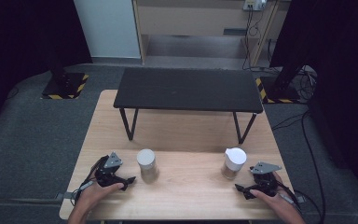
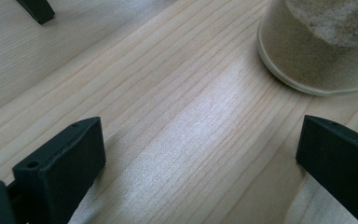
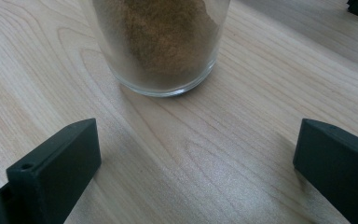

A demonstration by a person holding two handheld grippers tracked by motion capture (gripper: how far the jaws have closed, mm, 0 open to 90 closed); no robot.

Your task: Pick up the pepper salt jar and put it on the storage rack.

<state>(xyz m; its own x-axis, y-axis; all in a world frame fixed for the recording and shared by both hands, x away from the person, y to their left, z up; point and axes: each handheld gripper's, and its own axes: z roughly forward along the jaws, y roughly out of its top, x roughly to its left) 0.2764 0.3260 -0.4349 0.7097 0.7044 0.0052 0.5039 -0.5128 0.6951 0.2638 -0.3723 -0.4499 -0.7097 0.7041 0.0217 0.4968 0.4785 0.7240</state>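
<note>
Left gripper (image 1: pixel 129 179): rests on the surface (image 1: pixel 186 186) at its near edge, held by the left hand (image 1: pixel 93 193). Jaws stand wide apart with nothing between them, as the left gripper view confirms; bare wood lies in the gap. It points toward the left jar.

Right gripper (image 1: pixel 239 189): rests on the same near edge, held by the right hand (image 1: pixel 272 198). Jaws likewise spread wide and empty, aimed toward the right jar.

Left jar (image 1: pixel 147 165): stands upright on the surface, just beyond and to the right of the left gripper, apart from it. In the left gripper view its base (image 2: pixel 317 46) sits off to the upper right rather than centred between the jaws, so the gripper is not yet lined up. Clear glass, pale sandy powder inside, light cap on top.

Right jar (image 1: pixel 234 163): stands upright, just beyond and to the left of the right gripper, not touching it. In the right gripper view it (image 3: pixel 161 42) lies ahead, left of centre, holding a darker brown powder. White cap.

Judgement: each jar sits within easy reach of its own hand, and the open jaws suggest a start pose before grasping.

Black bench (image 1: pixel 189 89): stands across the far half of the surface, beyond both jars, top bare; a likely destination, though that is inference.
</note>
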